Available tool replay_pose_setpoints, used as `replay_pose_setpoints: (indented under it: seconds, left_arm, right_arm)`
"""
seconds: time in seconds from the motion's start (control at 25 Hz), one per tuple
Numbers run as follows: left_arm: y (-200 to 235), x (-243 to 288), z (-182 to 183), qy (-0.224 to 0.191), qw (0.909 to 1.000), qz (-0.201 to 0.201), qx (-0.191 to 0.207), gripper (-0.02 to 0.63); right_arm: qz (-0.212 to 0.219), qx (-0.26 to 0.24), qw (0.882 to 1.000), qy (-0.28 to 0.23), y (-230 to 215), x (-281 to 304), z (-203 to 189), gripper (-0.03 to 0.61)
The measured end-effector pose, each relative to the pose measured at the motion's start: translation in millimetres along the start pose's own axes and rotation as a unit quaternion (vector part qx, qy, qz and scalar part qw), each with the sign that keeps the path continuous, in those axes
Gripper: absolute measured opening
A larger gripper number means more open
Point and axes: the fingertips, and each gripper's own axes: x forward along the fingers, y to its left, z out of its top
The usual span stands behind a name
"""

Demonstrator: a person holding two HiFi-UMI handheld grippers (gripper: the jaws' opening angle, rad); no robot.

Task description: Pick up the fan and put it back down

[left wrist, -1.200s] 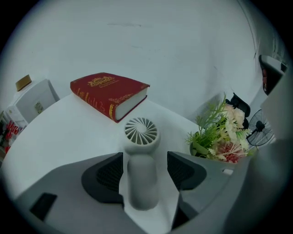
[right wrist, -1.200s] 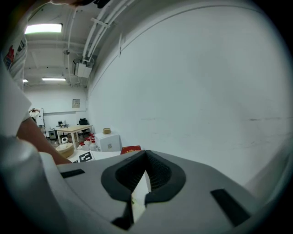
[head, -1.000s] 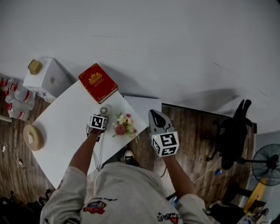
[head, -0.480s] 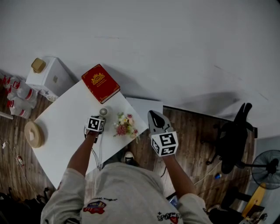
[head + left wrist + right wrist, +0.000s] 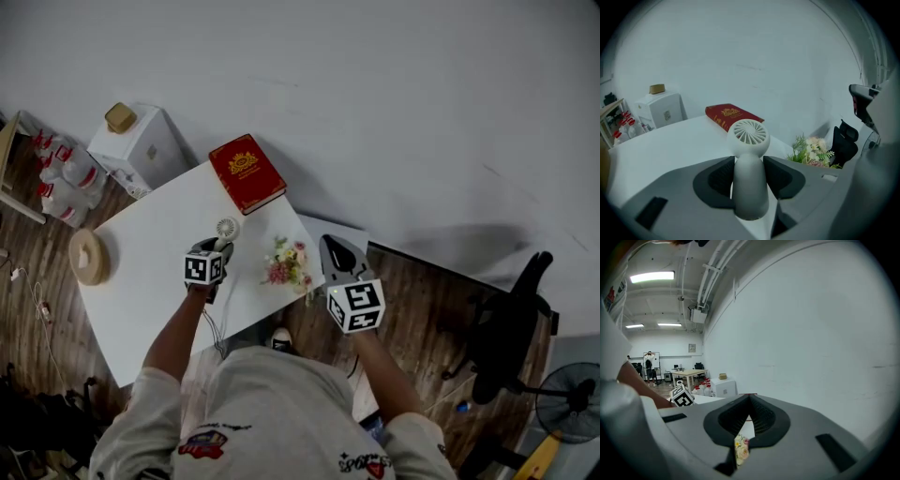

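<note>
Fan [image 5: 749, 140], smooth, white, round-grilled, is clamped between just-closed ribbed pads [image 5: 723, 176] of left claw [image 5: 749, 164]; right claw [image 5: 750, 398] closed, empty.

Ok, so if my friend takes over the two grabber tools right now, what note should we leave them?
Grip: the left tool is shut on the fan, round its handle; its jaws have just been closing on it. The right tool is shut and empty, held beside the table, past the flowers.
Where: the fan is over the white table, near the red book. It looks lifted clear, though its base is hard to see.
Done: the grasp, probably the lift.
Left: set the fan back on the table, then open the left tool.
</note>
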Motion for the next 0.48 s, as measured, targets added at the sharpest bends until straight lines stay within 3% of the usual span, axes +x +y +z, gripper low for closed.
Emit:
replay_pose_setpoints:
  seconds: [0.24, 0.48]
  left_arm:
    - [7.5, -57.2, 19.2, -0.079, 0.9965, 0.017, -0.023, 0.186]
    - [10.4, -120.4, 41.1, -0.158, 0.9860, 0.033, -0.043, 0.186]
  right_arm:
    - [0.036, -0.006, 0.999, -0.007, 30.7, 6.0, 9.1, -0.009]
    - [0.070, -0.009, 0.997, -0.012, 58.3, 14.3, 18.0, -0.009]
